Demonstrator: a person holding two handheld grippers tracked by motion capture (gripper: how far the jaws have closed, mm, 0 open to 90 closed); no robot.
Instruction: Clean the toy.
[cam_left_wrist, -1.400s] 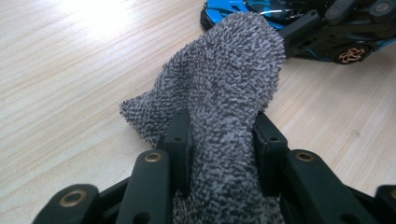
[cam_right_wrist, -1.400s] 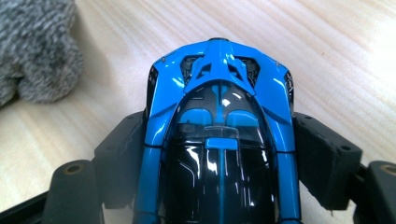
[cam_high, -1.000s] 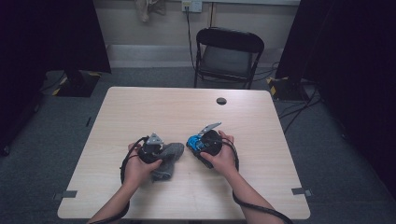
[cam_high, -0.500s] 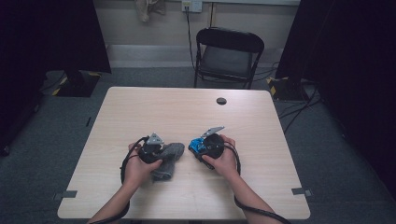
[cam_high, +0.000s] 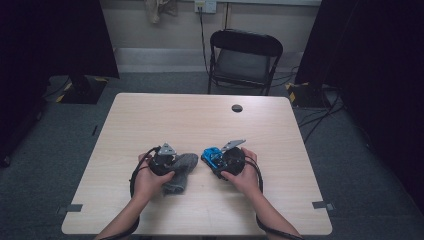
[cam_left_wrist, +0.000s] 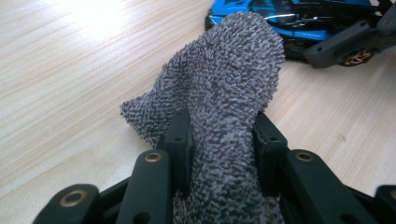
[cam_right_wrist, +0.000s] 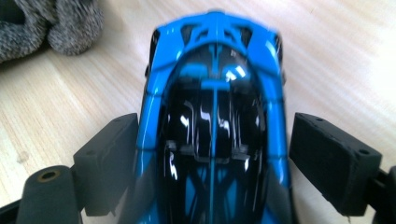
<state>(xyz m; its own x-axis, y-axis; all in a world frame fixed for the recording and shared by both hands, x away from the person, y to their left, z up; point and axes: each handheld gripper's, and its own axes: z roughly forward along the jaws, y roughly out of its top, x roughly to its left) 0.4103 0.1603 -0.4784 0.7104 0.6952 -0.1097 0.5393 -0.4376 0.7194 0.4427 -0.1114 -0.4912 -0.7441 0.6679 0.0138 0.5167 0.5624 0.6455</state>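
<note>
Right gripper (cam_right_wrist: 210, 154) jaws just opened off toy car (cam_right_wrist: 215, 116), gaps both sides; left gripper (cam_left_wrist: 219, 140) clamps grey sock (cam_left_wrist: 224, 93). Risk: released car rolls away.

Sock (cam_left_wrist: 233, 84): speckled grey, nubbly knit. Toy car (cam_right_wrist: 215, 121): bright blue body, glossy black canopy. Table (cam_high: 165, 120): pale wood grain.

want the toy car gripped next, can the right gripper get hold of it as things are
Probably yes. The blue toy car already sits between the right gripper's jaws, which have just been opening and stand clear of its sides. Nothing lies between pads and car.
</note>
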